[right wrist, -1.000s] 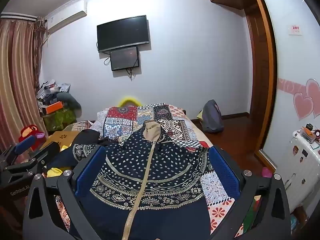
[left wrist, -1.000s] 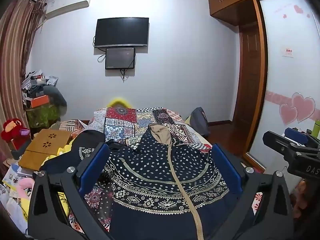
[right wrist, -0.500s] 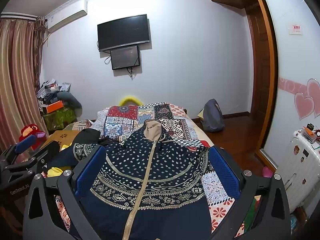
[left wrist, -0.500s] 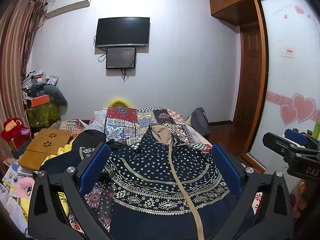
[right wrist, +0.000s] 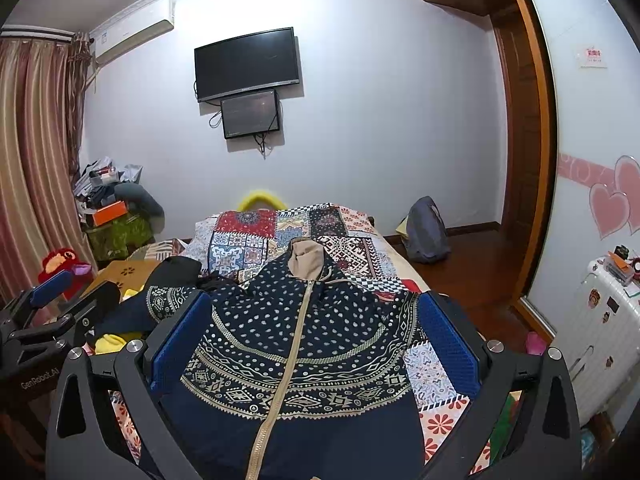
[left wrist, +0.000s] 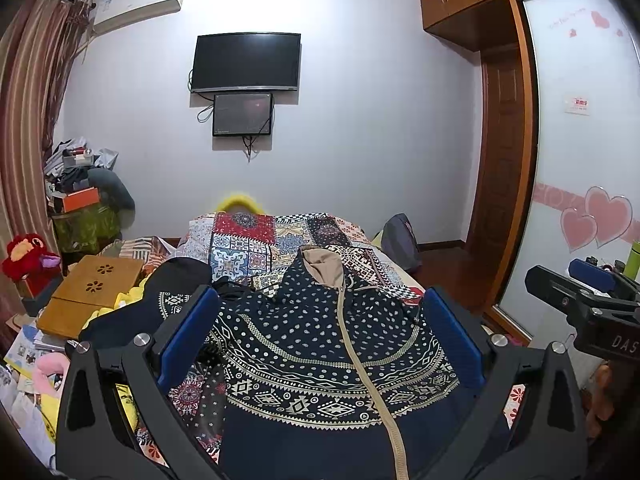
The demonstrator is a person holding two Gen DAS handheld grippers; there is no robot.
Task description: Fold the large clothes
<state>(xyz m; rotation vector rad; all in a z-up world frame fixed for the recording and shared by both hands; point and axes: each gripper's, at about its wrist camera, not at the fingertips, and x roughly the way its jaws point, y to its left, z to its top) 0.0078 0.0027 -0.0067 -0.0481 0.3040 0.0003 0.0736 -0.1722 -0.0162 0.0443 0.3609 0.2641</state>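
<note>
A navy hooded jacket (left wrist: 320, 344) (right wrist: 304, 344) with cream dots, patterned bands and a tan zipper lies spread front-up on the patchwork bed (left wrist: 256, 240) (right wrist: 248, 240), hood pointing away. My left gripper (left wrist: 320, 320) hovers open above its lower half, nothing between the blue pads. My right gripper (right wrist: 314, 320) is likewise open over the jacket, holding nothing. One sleeve (left wrist: 160, 304) (right wrist: 160, 304) stretches out to the left. Each gripper shows at the edge of the other's view: the right gripper (left wrist: 580, 300) and the left gripper (right wrist: 48, 312).
A wooden lap desk (left wrist: 96, 292), a yellow cloth (right wrist: 108, 342) and a red plush toy (left wrist: 24, 252) crowd the bed's left side. A grey backpack (right wrist: 428, 228) sits on the floor to the right. A white suitcase (right wrist: 600, 332) stands at the right.
</note>
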